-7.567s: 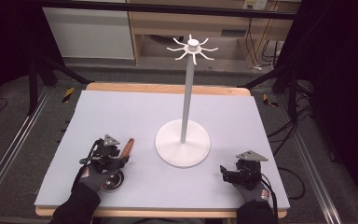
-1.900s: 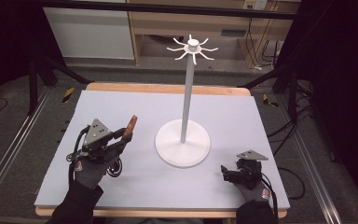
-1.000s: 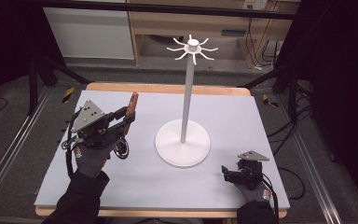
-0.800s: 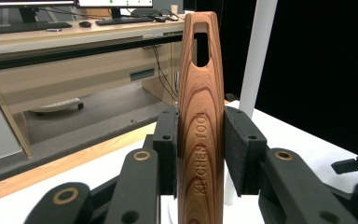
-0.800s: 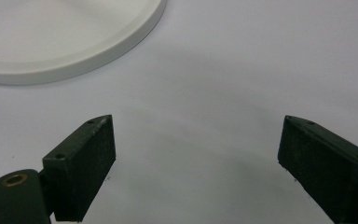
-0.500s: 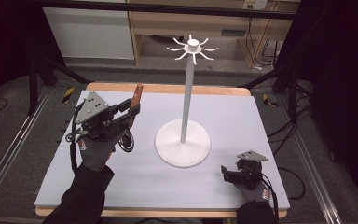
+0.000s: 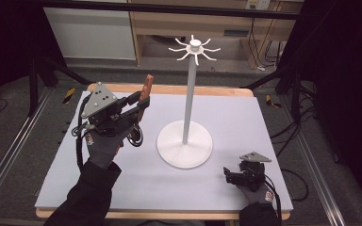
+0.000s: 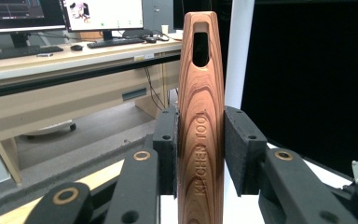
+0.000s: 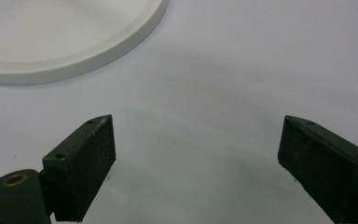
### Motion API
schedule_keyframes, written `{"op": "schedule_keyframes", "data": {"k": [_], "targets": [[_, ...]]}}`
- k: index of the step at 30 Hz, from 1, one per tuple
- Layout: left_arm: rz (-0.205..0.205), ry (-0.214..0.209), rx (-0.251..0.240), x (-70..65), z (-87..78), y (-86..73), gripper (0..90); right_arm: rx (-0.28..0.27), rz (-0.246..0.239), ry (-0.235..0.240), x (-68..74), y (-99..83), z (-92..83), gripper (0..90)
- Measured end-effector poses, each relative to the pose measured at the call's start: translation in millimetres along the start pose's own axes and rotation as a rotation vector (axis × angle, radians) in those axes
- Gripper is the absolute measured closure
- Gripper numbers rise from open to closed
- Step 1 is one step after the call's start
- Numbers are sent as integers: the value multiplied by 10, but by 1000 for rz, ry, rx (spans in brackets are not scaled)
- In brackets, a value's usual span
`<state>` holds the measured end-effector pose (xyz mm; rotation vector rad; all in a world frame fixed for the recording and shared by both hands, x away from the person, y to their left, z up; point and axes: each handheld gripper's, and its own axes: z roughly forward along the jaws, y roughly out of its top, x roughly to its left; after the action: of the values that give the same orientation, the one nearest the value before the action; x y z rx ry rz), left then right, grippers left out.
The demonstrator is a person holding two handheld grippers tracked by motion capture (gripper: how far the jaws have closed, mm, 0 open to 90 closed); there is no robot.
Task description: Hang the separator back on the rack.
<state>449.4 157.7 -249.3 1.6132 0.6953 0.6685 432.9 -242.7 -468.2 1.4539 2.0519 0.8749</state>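
Wooden utensil (image 8: pixel 201 121): clamped upright in left gripper (image 7: pixel 139 101) fingers, frame left, above tabletop (image 7: pixel 245 117).
Done: pickup.
Left: hanging on stand (image 7: pixel 190 94) hooks.
Right gripper (image 7: pixel 228 175): fingers wide apart, empty, lower right.

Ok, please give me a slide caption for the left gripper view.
Left gripper shut on a wooden handle engraved "KITCHEN TOOL", hanging slot at its tip.

Left gripper (image 7: pixel 139 104) clamped, right gripper (image 7: pixel 226 175) agape
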Motion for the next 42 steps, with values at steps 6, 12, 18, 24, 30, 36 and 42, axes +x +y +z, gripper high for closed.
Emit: {"op": "schedule_keyframes", "data": {"k": [6,12,18,24,30,36,42], "targets": [[8,3,-19,-3,8,110,671,-1,2,1,0,0,-1,115],[-14,-11,-27,-26,16,154,671,-1,2,2,1,-1,4,115],[-10,-19,-40,-76,39,239,671,0,3,3,-1,1,3,115],[3,-25,-58,-119,61,312,671,-3,1,4,-5,2,1,115],[9,-25,-63,-145,102,355,671,-3,2,4,-5,3,2,115],[14,-31,-63,-186,145,400,671,-5,7,6,-4,2,1,115],[24,-33,-68,-224,174,447,671,-6,4,6,-10,2,1,115]]}}
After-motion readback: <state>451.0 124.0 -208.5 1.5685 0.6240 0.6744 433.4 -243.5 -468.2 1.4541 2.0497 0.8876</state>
